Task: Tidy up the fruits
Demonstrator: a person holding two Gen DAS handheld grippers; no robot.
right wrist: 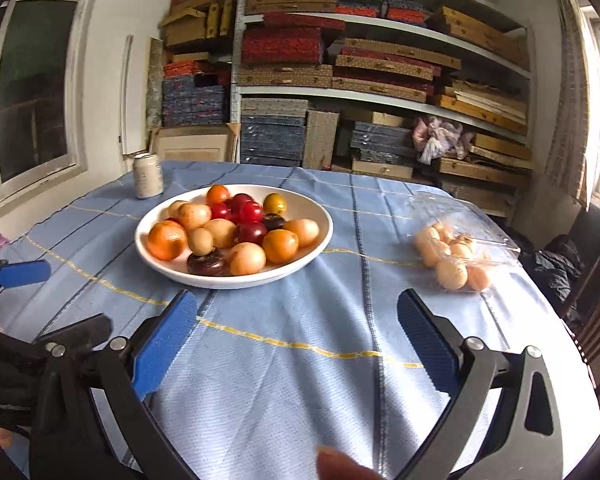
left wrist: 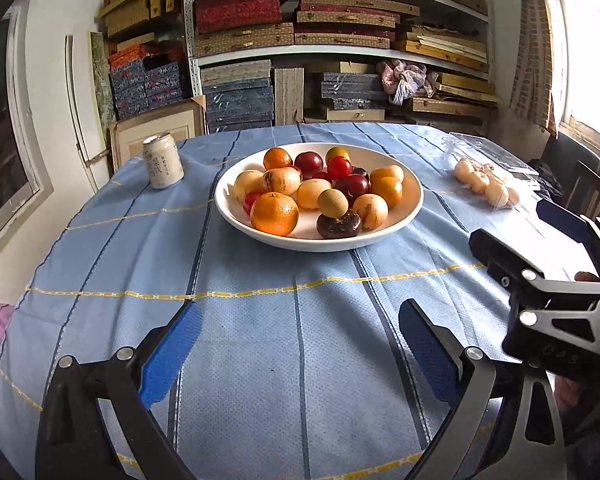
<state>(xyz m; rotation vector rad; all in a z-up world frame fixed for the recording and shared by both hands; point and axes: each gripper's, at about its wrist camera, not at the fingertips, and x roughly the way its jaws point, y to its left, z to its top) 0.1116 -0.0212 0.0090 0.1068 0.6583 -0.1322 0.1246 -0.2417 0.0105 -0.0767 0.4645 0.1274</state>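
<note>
White bowl [left wrist: 413, 196] at table centre is heaped with mixed fruits [left wrist: 311, 190]; pale fruits [right wrist: 445, 254] are seen in a clear pack [right wrist: 479, 220] to its right. Left gripper [left wrist: 300, 354] and right gripper [right wrist: 298, 348] are held spread, empty, over blue cloth [left wrist: 260, 360]. Stage cannot be settled: sorting ahead, or gathering nearly done. Can [left wrist: 162, 161] noted beyond.

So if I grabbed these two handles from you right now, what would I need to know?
Left gripper: open, empty, above the cloth.
Right gripper: open, empty, also above the cloth.
White bowl: mid-table, heaped with mixed fruits.
Clear bag: pale fruits in it, right of the bowl.
Done or left: can't tell. This fits a bowl waiting to be sorted or one already filled.
</note>
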